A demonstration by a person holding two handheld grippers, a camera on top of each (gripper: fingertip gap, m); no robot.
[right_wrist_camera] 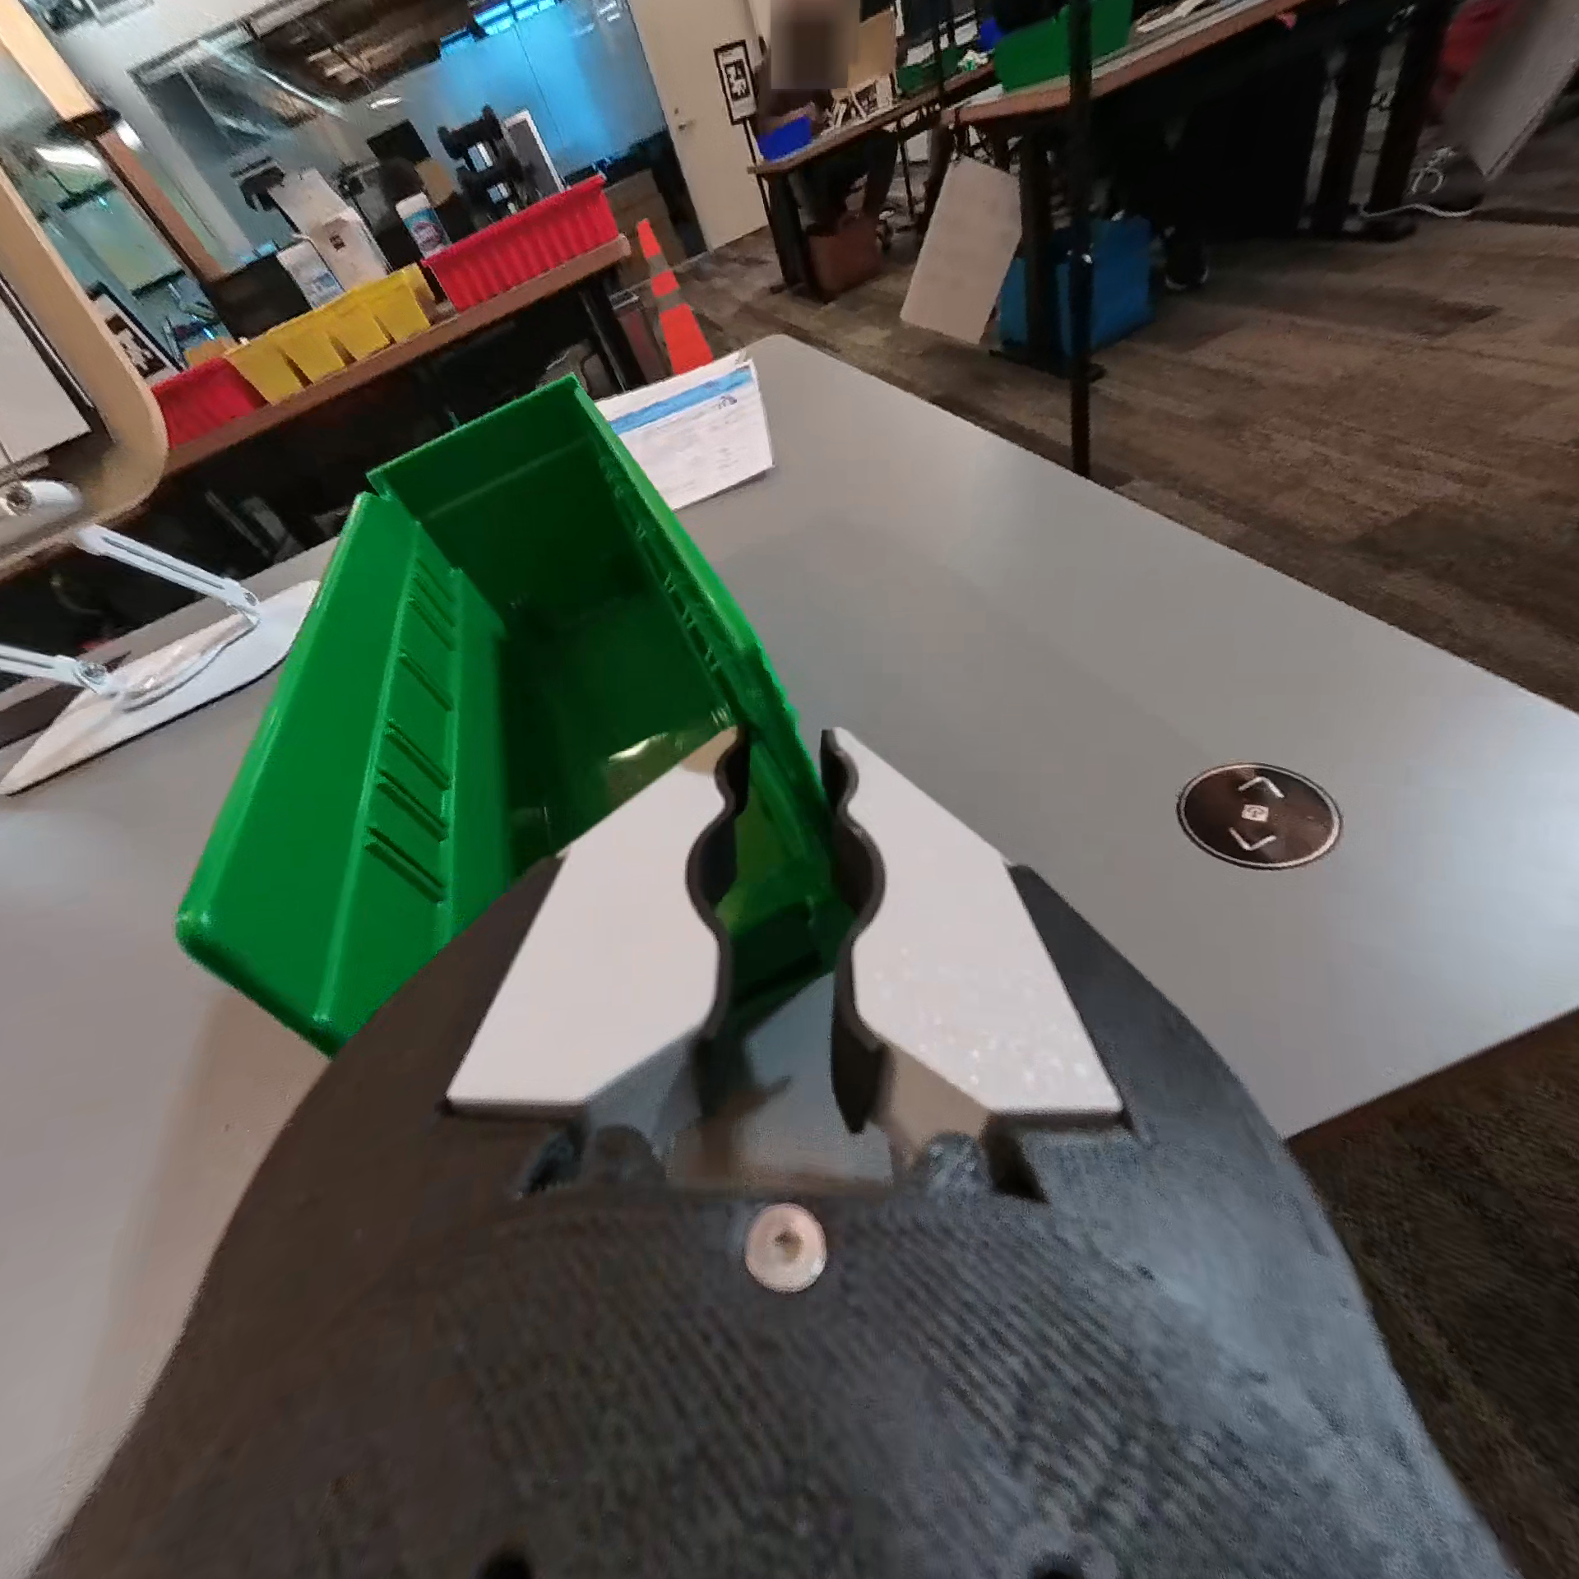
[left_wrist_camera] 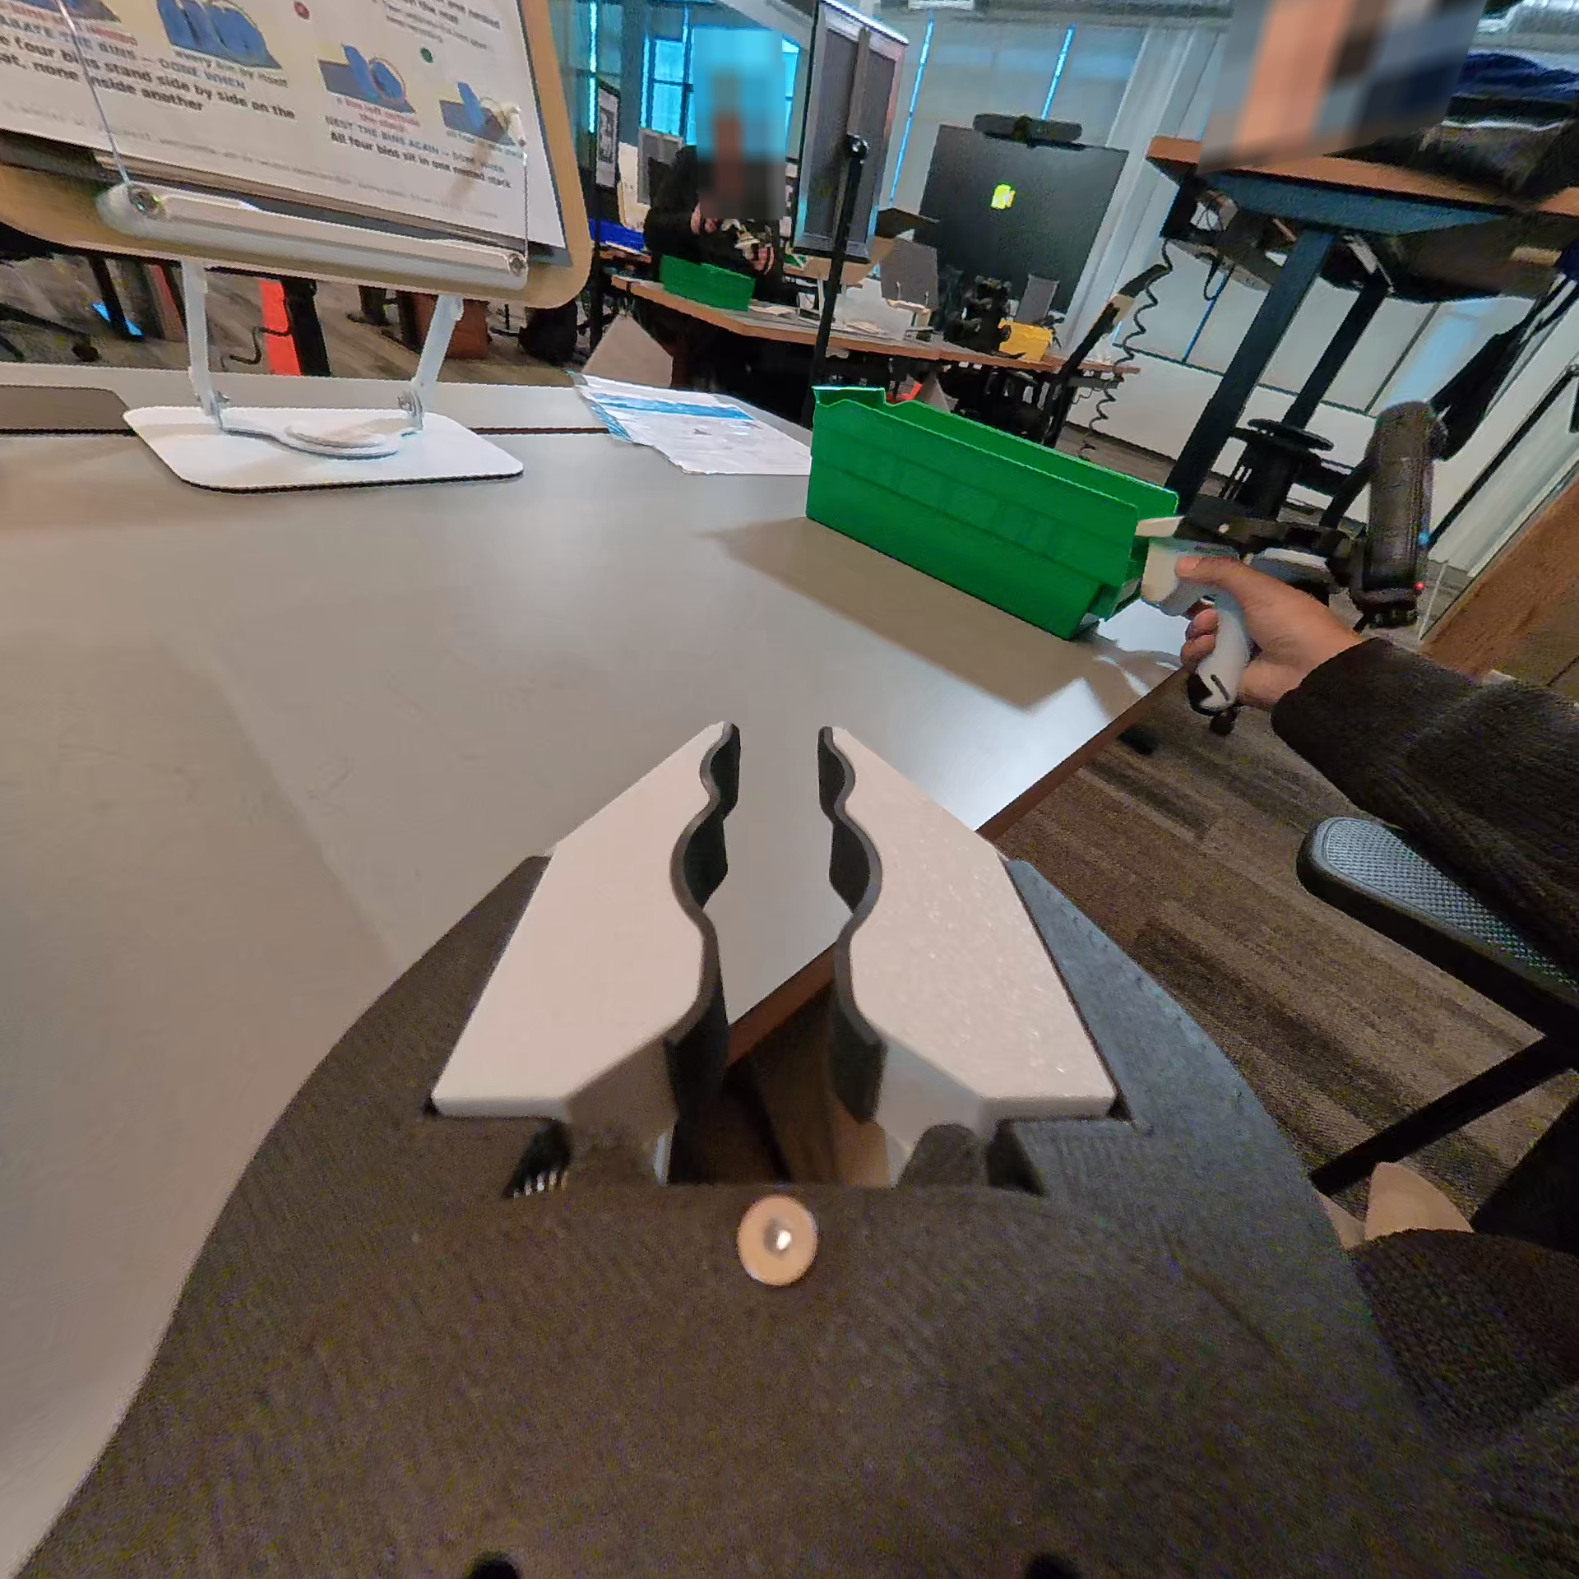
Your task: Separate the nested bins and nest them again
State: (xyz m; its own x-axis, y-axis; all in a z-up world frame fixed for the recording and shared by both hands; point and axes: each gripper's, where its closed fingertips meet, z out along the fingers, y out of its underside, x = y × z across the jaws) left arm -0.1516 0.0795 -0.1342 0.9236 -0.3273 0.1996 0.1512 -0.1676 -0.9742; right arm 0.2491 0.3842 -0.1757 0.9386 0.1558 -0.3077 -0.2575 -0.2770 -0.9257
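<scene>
Separating step: right gripper (right_wrist_camera: 782, 773) pinches the nested green plastic bins' (right_wrist_camera: 478, 701) right wall, centre frame.
Left gripper (left_wrist_camera: 777, 752), spread and empty at lower centre, probably must steady the lower bins next.

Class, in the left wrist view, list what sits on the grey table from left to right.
White stand base → printed papers → green nested bins → right gripper at the bins' end.

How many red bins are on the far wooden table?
2. One red bin is right of the yellow bins, the other left of them; others may be hidden.
</scene>
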